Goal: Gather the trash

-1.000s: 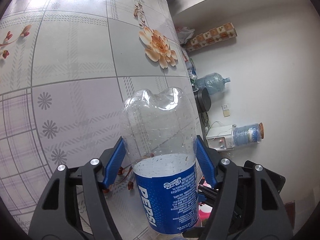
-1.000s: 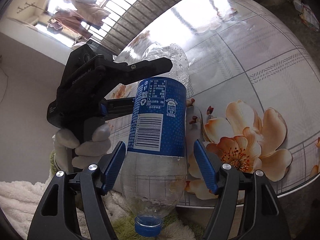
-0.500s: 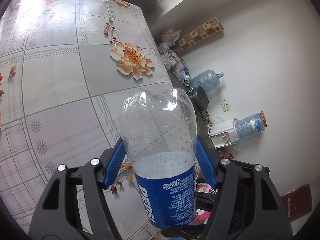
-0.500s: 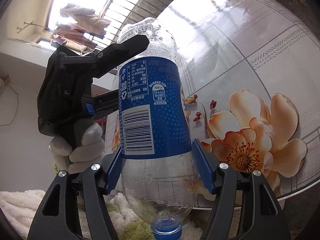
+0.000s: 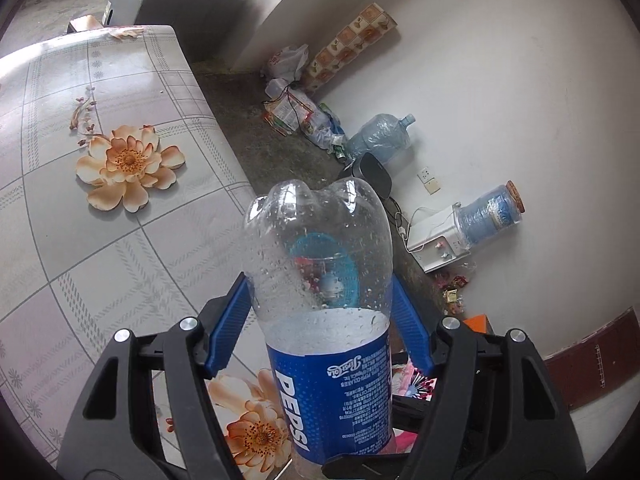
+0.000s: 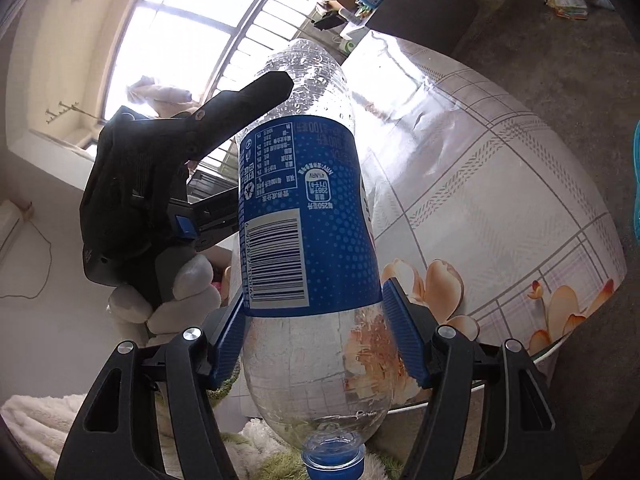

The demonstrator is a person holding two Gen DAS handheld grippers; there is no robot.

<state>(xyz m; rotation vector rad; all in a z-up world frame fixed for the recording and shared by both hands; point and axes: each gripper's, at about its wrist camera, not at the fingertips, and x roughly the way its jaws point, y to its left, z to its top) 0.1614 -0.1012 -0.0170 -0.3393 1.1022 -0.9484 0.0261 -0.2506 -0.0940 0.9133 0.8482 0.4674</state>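
Each camera sits just behind its own two fingers and looks forward along them, tilted somewhat downward.

The left wrist view looks past its fingers [image 5: 228,328] onto the bottle [image 5: 320,280] close between them, base pointing away from the lens. Beyond and left of the fingers lies the table [image 5: 100,240]; beyond and right, the floor and a white wall [image 5: 500,80].

The right wrist view faces roughly the opposite way. Its fingers [image 6: 404,340] flank the same bottle [image 6: 308,240], cap nearest the lens. Left of them shows the left gripper [image 6: 224,160] from its side, with a window [image 6: 180,20] beyond.

Both views share the bottle, very near, and the table [image 6: 500,200].
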